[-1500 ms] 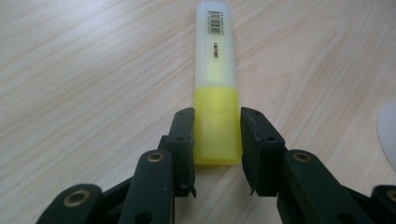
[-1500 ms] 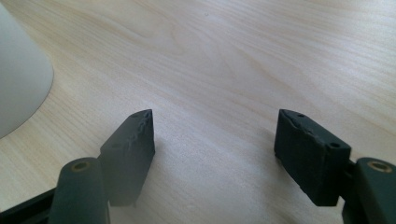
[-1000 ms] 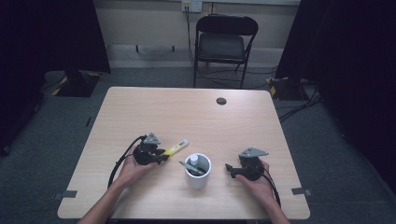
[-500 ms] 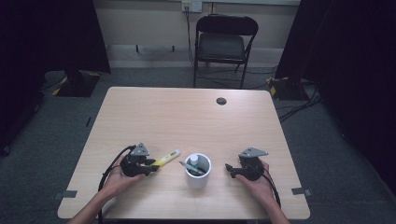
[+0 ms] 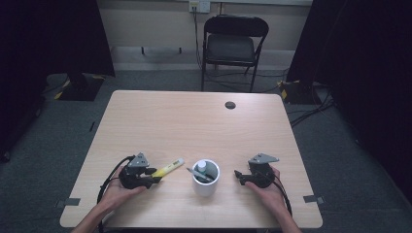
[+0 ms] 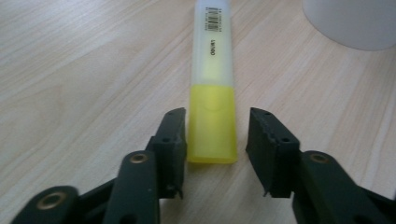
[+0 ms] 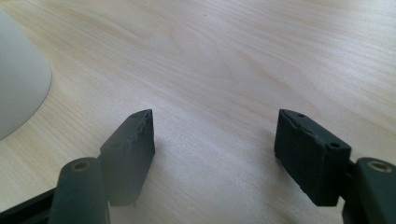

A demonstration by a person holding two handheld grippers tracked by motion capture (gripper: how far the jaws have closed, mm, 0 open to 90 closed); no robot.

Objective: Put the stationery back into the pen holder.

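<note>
My left gripper (image 5: 156,177) rests low on the table (image 5: 194,121), near its front-left edge, with my hand wrapped around the body from behind. Its jaws have just been opening. In the left gripper view the yellow highlighter (image 6: 213,88) lies flat on the wood with its capped yellow end between the two jaws. A narrow gap shows on the right side of the cap; on the left side the jaw sits just beside the cap, and contact there cannot be confirmed. The pads do not press on it, so I read the left gripper (image 6: 215,140) as spread around the highlighter, not pinching it.

The highlighter (image 5: 167,168) points from the jaws toward the white cup (image 5: 206,178), its pale end near the cup but apart from it. The cup stands upright between my two grippers and holds a pen and one other item that I cannot identify.

My right gripper (image 5: 238,175) rests on the table to the right of the cup, jaws aimed toward it. In the right gripper view its jaws (image 7: 215,140) stand wide apart over bare wood, with the cup wall (image 7: 18,79) at the left edge.
</note>
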